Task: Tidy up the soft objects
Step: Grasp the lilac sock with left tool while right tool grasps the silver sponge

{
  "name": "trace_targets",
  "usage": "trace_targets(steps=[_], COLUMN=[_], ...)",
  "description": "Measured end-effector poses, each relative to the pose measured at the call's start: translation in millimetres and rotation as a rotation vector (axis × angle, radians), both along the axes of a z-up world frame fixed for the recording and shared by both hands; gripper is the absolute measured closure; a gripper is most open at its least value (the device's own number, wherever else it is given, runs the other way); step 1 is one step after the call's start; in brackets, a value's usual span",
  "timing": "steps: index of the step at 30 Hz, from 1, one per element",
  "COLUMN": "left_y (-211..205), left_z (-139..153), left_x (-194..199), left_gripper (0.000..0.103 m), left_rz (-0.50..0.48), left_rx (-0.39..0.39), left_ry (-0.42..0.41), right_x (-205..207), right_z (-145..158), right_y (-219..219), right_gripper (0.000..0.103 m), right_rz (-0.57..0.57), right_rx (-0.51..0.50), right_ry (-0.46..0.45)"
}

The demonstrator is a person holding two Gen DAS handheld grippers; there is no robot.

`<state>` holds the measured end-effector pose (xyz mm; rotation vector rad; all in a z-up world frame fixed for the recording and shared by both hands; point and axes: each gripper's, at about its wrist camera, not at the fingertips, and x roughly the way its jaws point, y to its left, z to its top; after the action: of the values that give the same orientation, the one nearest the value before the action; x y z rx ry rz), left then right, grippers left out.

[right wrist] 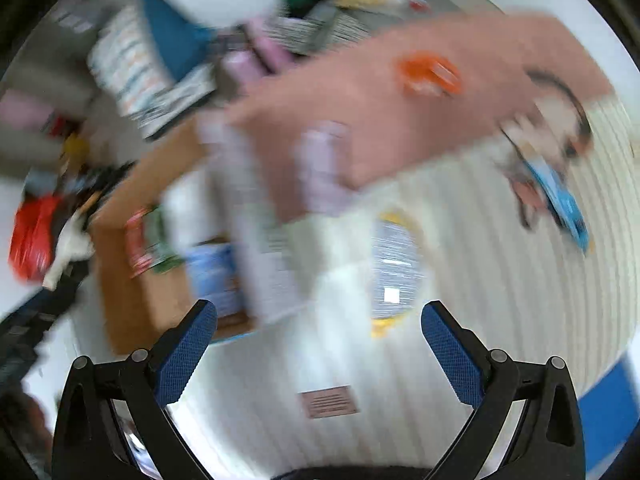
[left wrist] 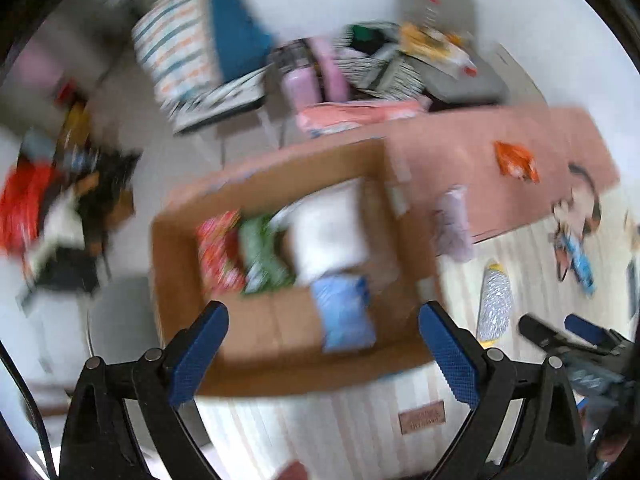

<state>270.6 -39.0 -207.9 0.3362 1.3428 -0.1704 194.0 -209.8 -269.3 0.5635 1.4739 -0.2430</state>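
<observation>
Left wrist view: the left gripper (left wrist: 322, 344), spread and empty, hangs over a cardboard box (left wrist: 256, 344) already holding a white pillow (left wrist: 328, 232), blue pouch (left wrist: 344, 312) and red and green packs.

Right wrist view: the right gripper (right wrist: 320, 340), also spread and empty, faces the striped bed (right wrist: 480, 280), where a silver packet (right wrist: 394, 276), orange packet (right wrist: 430, 74) and plush toy (right wrist: 548, 160) seem left to pack.

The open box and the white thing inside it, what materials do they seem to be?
The box looks like plain brown cardboard: matte, with a flat fold line. The white thing seems soft fabric, perhaps a cushion: puffy, rounded edges. Blur leaves this uncertain.
</observation>
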Motion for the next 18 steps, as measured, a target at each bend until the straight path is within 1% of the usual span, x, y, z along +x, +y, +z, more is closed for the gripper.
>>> trace_targets(steps=[2, 3, 4, 5, 6, 7, 9, 10, 15, 18], left_y=[-44.7, -59.5, -84.1, -98.9, -118.8, -132.7, -153.0, -164.6, -189.1, -194.4], left_z=[-21.0, -30.3, -45.7, -57.3, -74.8, -88.9, -111.0, -127.9, -187.6, -210.4], left_x=[22.1, 29.2, 40.5, 46.5, 56.3, 62.6, 72.1, 76.9, 88.9, 89.5], left_gripper=[0.005, 0.005, 0.005, 0.006, 0.011, 0.012, 0.013, 0.013, 0.013, 0.013], left_rz=[-0.103, -0.136, -0.194, -0.223, -0.250, -0.276, -0.304, -0.322, -0.316, -0.323], left_rx=[0.044, 0.067, 0.098, 0.114, 0.153, 0.176, 0.202, 0.216, 0.235, 0.261], left_ry=[0.050, 0.063, 0.090, 0.118, 0.146, 0.176, 0.227, 0.270, 0.419, 0.463], right_x=[-5.7, -8.9, -10.8, -12.8, -14.1, -14.7, -14.9, -14.7, -14.8, -15.6], right_z=[-32.3, -48.3, -60.1, -68.3, -79.0, -85.8, -99.4, -104.3, -125.7, -133.4], right_y=[-22.2, -29.8, -34.3, -36.9, -39.4, -40.9, -42.0, -43.4, -47.9, -48.6], right_gripper=[0.000, 0.001, 0.002, 0.003, 0.004, 0.004, 0.006, 0.007, 0.011, 0.012], right_rz=[-0.066, -0.094, -0.113, -0.125, -0.140, -0.150, -0.167, -0.174, -0.195, -0.193], right_rx=[0.043, 0.063, 0.075, 0.083, 0.086, 0.091, 0.108, 0.110, 0.134, 0.137], right_ry=[0.055, 0.082, 0.098, 0.107, 0.121, 0.127, 0.137, 0.141, 0.166, 0.178])
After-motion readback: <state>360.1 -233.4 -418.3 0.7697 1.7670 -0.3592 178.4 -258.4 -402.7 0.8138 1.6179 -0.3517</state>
